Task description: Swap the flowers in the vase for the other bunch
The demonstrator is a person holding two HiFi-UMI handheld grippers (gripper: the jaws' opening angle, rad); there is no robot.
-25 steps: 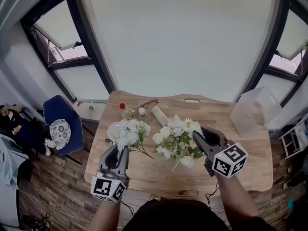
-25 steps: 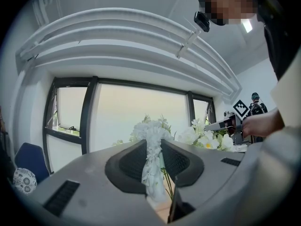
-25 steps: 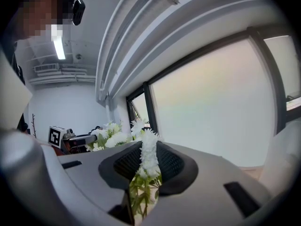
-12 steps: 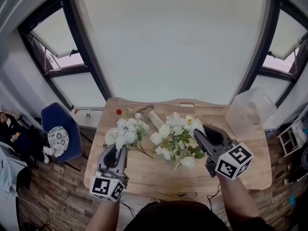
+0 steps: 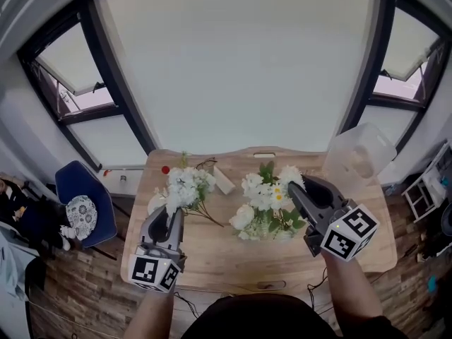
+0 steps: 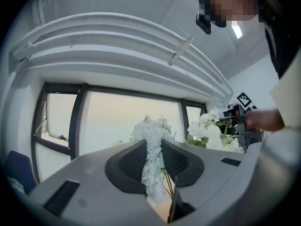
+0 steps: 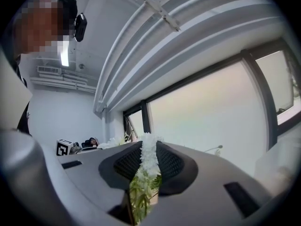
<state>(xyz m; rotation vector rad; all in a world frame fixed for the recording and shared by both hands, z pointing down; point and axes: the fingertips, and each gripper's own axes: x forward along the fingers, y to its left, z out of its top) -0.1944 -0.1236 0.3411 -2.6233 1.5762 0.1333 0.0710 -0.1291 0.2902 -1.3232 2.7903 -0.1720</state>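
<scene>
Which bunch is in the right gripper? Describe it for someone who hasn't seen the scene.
Over the wooden table below the big window, two bunches are held up. The right gripper holds the looser bunch: white blooms among green leaves, unlike the all-white bunch beside it.

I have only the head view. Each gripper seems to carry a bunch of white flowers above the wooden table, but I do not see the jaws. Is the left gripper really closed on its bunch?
Observer: Yes. In the left gripper view, the left gripper has its jaws pressed on a narrow white flower bunch.
Operator: And the right one?
Observer: The right gripper is shut too, on a bunch of white blossoms with green leaves. The leaves hang below the jaws.
</scene>
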